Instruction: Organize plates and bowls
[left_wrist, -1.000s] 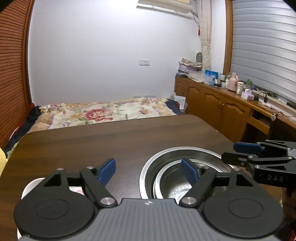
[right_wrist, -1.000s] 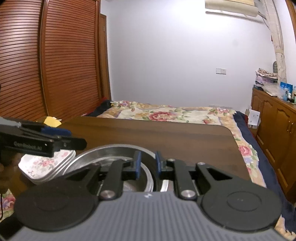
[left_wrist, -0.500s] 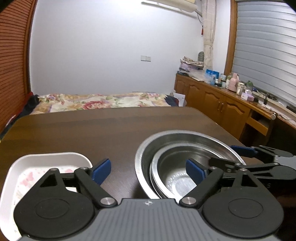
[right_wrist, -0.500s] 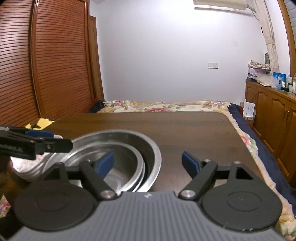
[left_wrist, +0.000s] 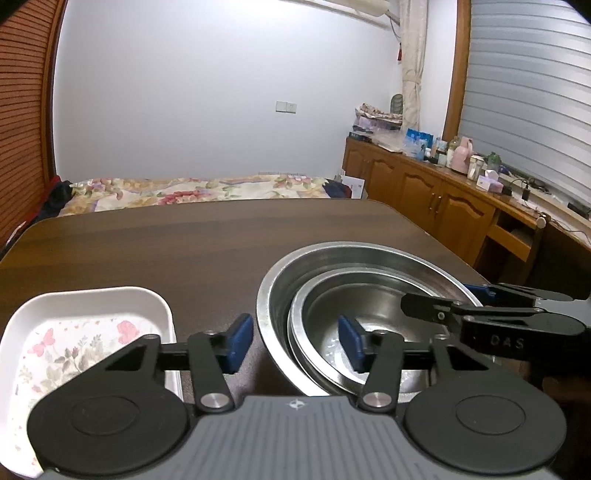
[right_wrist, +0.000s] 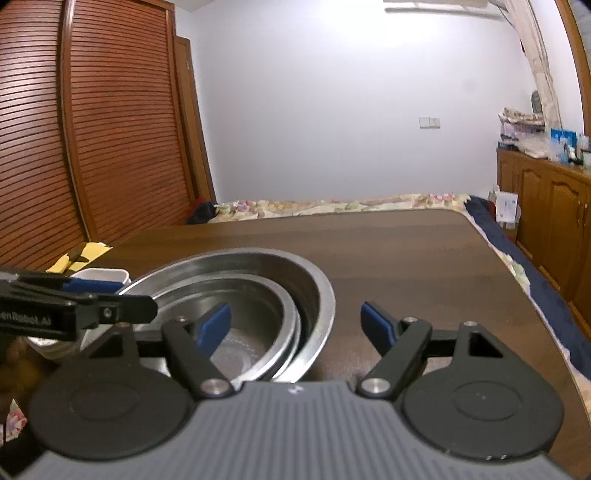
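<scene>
Both claws spread and empty, left claw (left_wrist: 295, 341) just closing in, right claw (right_wrist: 295, 323) narrowing, straddling opposite rims of nested steel bowls (left_wrist: 365, 317) near the surface's near edge, probably for a two-sided lift.

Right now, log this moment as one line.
left gripper: closing, straddles nested bowls' rim | right gripper: open, straddles opposite rim | floral tray: beside bowls

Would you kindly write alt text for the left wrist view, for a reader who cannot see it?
Nested steel bowls sit on a dark wooden table, with the left gripper straddling their near rim, jaws open. A white floral tray lies to the left, and the right gripper reaches in over the bowls from the right.
</scene>
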